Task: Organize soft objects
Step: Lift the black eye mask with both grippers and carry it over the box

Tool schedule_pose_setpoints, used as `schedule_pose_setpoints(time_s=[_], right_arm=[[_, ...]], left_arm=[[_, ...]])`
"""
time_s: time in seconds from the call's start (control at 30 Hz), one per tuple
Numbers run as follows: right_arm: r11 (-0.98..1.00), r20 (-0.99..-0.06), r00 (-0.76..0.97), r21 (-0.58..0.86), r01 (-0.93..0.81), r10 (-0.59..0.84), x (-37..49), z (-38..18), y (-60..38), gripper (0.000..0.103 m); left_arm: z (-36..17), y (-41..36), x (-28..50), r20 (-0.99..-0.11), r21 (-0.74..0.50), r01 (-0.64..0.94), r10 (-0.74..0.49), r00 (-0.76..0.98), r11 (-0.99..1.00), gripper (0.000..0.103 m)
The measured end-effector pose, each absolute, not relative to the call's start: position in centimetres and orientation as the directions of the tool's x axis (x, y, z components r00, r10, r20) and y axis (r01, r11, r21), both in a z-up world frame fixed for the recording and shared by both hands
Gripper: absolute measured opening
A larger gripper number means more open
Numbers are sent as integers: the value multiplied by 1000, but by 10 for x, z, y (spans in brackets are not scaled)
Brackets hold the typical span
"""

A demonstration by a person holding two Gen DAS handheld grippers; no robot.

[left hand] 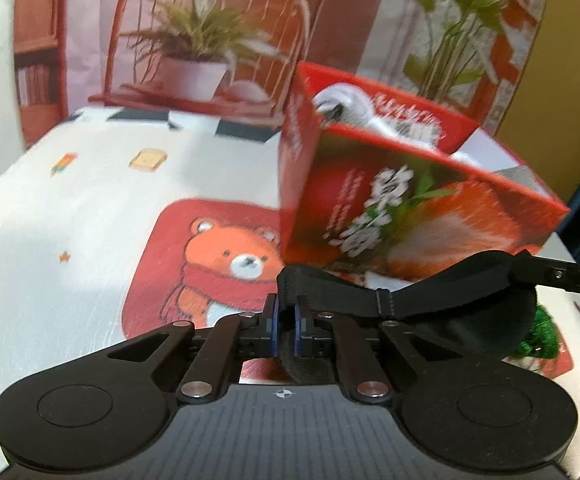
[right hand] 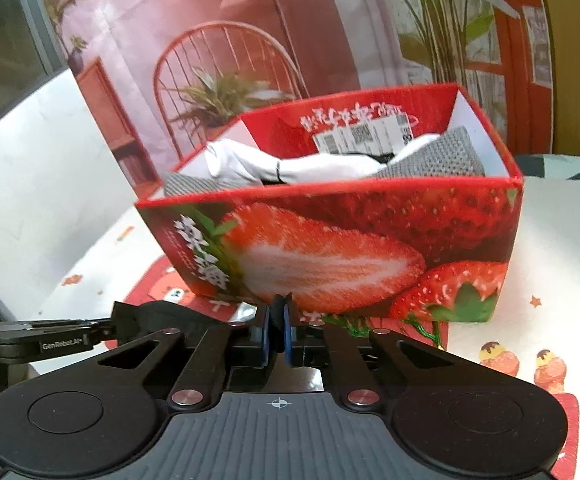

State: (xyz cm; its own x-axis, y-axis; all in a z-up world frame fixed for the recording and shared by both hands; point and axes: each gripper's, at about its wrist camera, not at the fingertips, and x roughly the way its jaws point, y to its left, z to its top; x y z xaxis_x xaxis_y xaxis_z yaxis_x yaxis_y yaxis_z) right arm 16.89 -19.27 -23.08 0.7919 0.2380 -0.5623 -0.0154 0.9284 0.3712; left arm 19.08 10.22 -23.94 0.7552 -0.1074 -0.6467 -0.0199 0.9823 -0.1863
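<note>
A black sleep mask [left hand: 442,300] hangs stretched between my two grippers, just in front of the red strawberry box [left hand: 410,200]. My left gripper [left hand: 288,320] is shut on the mask's left end. My right gripper [right hand: 277,326] is shut on the mask's other end [right hand: 276,314]; its finger shows at the right of the left wrist view. In the right wrist view the box [right hand: 350,240] stands open, holding a white cloth [right hand: 290,168] and grey knitted fabric [right hand: 442,156]. The left gripper's finger shows at that view's left.
The table [left hand: 70,220] has a white cloth printed with a red bear patch [left hand: 218,264]. A backdrop picturing a chair and potted plants [left hand: 194,40] stands behind. A green item [left hand: 542,340] lies partly hidden under the mask at right.
</note>
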Motion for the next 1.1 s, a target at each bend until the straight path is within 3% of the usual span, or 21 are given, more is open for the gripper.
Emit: schedule_pose_setpoints(time_s=[0.3, 0.63, 1.1], right_arm=[[948, -468, 852, 303, -95, 235, 154, -180, -201, 6], [970, -390, 907, 231, -69, 158, 171, -138, -228, 5], [983, -375, 926, 152, 107, -43, 246, -145, -258, 5]], left_arm=[[-185, 88, 172, -497, -187, 48, -137, 857, 981, 8], [-131, 56, 195, -359, -132, 114, -155, 921, 985, 8], [-125, 20, 296, -355, -48, 82, -94, 930, 995, 8]])
